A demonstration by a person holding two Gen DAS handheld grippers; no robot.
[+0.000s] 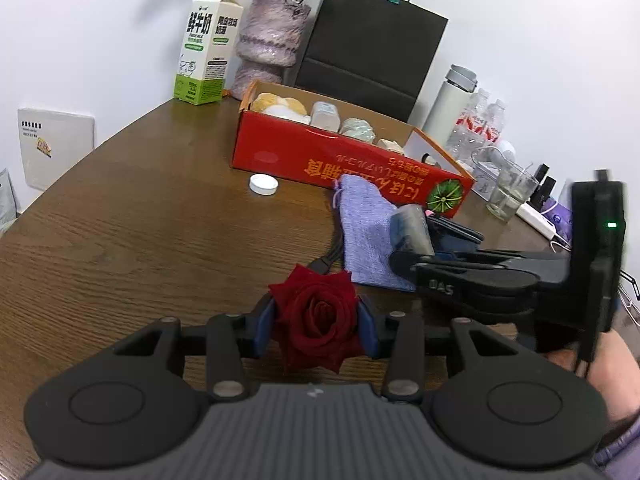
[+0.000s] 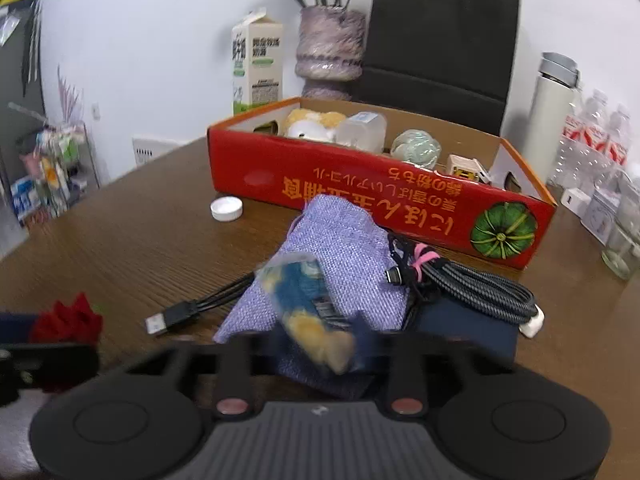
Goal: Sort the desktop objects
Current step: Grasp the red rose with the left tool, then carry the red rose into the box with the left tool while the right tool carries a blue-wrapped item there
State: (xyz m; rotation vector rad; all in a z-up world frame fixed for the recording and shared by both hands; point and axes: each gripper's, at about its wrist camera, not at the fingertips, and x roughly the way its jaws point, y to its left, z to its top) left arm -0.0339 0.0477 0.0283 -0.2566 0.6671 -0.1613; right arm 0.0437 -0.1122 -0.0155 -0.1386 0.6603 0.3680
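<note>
My left gripper (image 1: pixel 316 326) is shut on a red rose (image 1: pixel 314 316), held above the brown table (image 1: pixel 140 232). My right gripper (image 2: pixel 316 344) is shut on a blue and yellow snack packet (image 2: pixel 306 300), blurred, just above a purple cloth pouch (image 2: pixel 344 248); it shows from the side in the left wrist view (image 1: pixel 412 248). The red cardboard box (image 1: pixel 340 160) stands behind, holding a plush toy (image 2: pixel 316 122), a clear container (image 2: pixel 364 130) and a pale green ball (image 2: pixel 416 148). A white cap (image 2: pixel 227 208) lies before the box.
A braided cable bundle (image 2: pixel 476 288) lies on a dark blue case (image 2: pixel 468 328) right of the pouch; a USB plug (image 2: pixel 160 322) lies left. Milk carton (image 1: pixel 206 46), vase (image 1: pixel 270 40), black bag (image 1: pixel 372 44), thermos (image 2: pixel 554 112), water bottles (image 2: pixel 596 136) and glass (image 1: pixel 510 194) stand behind.
</note>
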